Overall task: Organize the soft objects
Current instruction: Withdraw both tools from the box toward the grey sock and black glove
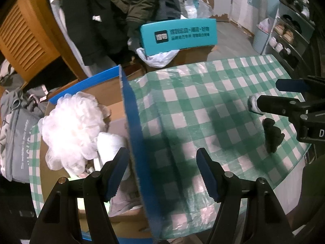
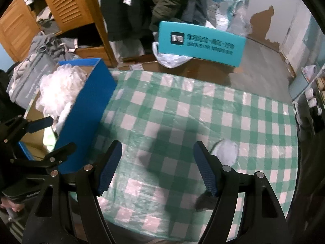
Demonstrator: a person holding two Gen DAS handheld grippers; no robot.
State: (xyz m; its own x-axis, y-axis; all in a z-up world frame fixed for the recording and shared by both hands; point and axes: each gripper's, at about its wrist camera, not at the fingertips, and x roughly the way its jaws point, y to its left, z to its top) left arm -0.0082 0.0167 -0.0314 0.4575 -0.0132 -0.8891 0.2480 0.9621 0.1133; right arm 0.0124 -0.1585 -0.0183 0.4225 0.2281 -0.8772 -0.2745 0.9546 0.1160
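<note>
**A lived-in room of a home**

Dark coats (image 2: 130, 6) hang in front of a wooden wardrobe (image 2: 67, 4) with louvred doors, and grey clothes (image 2: 50, 44) spill from its open bottom. A shoe rack (image 1: 288, 30) stands by the wall, its shelves full of shoes. The bench wears a green-and-white checked cloth (image 2: 203, 111) under clear plastic. Bags (image 2: 229, 6) and a teal box (image 2: 201, 42) sit on the bare floor (image 2: 260, 61), and paint has peeled from the foot of the wall (image 2: 264, 16).
</note>
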